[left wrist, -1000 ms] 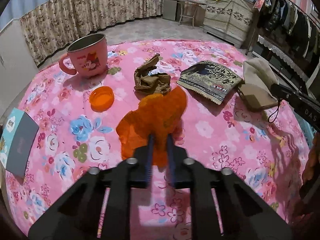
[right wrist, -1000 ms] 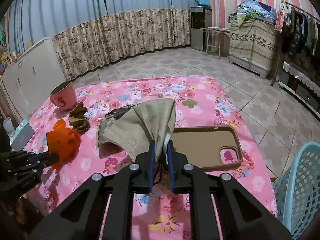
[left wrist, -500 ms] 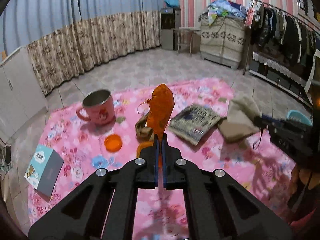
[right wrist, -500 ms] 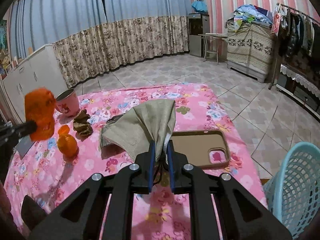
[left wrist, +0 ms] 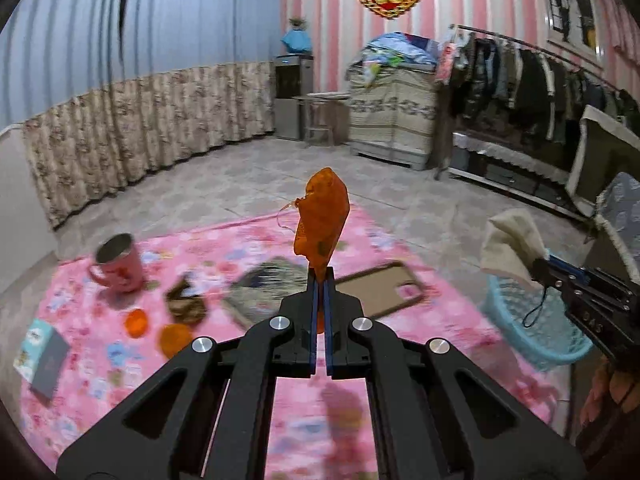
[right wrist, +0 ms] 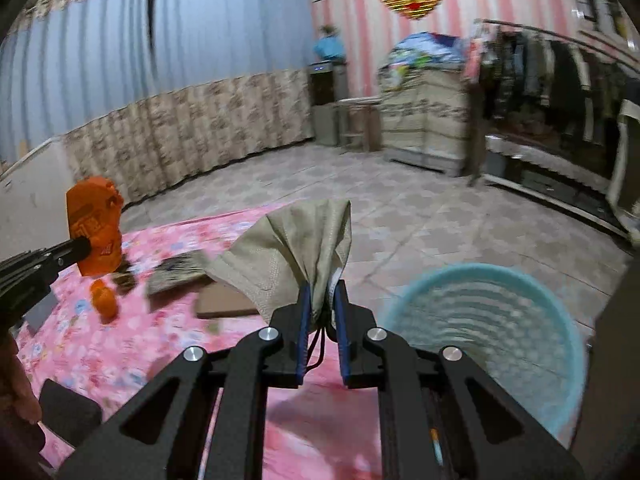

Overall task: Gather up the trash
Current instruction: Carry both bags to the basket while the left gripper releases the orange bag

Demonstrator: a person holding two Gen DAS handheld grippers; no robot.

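Pink floral cloth (left wrist: 120, 360) covers the work surface; tiled floor, blue curtain and pink striped wall lie behind. Left gripper (left wrist: 320, 280) is clamped tight on the lower edge of an orange wrapper (left wrist: 322, 220), which stands upright above the cloth, clear of it. Right gripper (right wrist: 322, 292) is pinched on a beige face mask (right wrist: 300, 240), black cord hanging between the fingers; the mask is lifted off the surface. Light blue basket (right wrist: 500, 320) sits on the floor just beside the cloth's right edge, near the mask. On the cloth: pink mug (left wrist: 120, 264), crumpled brown wrapper (left wrist: 186, 304), dark printed packet (left wrist: 268, 284), tan phone case (left wrist: 380, 288), teal box (left wrist: 40, 356).
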